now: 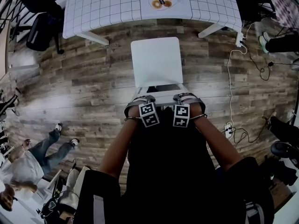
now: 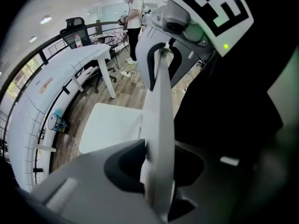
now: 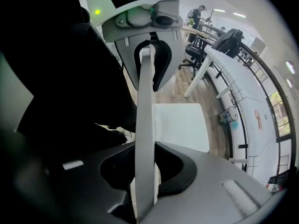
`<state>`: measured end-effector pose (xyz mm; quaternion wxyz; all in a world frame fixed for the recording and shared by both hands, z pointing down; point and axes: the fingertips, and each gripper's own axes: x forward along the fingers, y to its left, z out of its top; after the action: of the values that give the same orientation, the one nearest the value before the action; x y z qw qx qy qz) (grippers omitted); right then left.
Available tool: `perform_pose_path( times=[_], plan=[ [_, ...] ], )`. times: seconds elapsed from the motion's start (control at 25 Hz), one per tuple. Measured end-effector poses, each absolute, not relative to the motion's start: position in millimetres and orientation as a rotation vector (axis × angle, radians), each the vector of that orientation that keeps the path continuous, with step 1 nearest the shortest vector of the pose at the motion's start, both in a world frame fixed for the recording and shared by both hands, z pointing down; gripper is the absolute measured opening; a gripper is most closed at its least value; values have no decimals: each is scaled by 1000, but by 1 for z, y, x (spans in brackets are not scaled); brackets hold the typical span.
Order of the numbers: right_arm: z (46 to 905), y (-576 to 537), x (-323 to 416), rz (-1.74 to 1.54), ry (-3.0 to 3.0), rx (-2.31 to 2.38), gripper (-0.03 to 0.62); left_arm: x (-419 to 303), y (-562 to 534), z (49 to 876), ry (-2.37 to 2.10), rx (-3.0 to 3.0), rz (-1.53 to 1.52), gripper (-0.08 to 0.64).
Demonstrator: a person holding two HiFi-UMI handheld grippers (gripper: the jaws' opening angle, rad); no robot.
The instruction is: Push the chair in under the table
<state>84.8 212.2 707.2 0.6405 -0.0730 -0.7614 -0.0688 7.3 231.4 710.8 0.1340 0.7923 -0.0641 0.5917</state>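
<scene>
Floor (image 1: pixel 93 87): wood planks, cables along the right side of the head view.

Table (image 1: pixel 107 8): white top with a grid pattern, across the top of the head view. White legs splay out at both near corners.

Chair (image 1: pixel 156 62): white, facing the table and centred between the two near legs. The seat is out on the open floor. Its front edge is just short of the table's near edge, not under it. The backrest (image 2: pixel 161 120) is on the person's side and is seen edge-on in both gripper views.

Containers:
- On the tabletop, a pale disc (image 1: pixel 161 1) with orange-brown pieces. Cannot tell whether it is a plate with food or a print.
- Cup (image 3: pixel 229 114): clear, on the table near its edge, with something teal beside or against it. Contents not readable. It also shows small in the left gripper view.

Tongs:
- Left gripper (image 2: pixel 160 148): pointing down over the top edge of the backrest, toward its left end. The jaws are narrow with the white panel between them, one jaw on each face, clamped on it.
- Right gripper (image 3: pixel 145 146): the same hold toward the right end of the top edge. The jaws are drawn in on the panel from both sides, with nothing else between them.
- The two grippers are side by side on the backrest, marker cubes toward the person. Each shows at the top of the other's view.
</scene>
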Motion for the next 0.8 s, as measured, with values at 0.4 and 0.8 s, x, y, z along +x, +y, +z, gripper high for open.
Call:
perform_pose_path(
  times=[0.4,0.8],
  plan=[
    [699,180,64,-114,-1758,-125,89,-14,195,702,-181,2293,1679,107],
    [702,142,44,-78,-1731,-68,78,-35,153,704,-178,2320,1681,110]
  ],
)
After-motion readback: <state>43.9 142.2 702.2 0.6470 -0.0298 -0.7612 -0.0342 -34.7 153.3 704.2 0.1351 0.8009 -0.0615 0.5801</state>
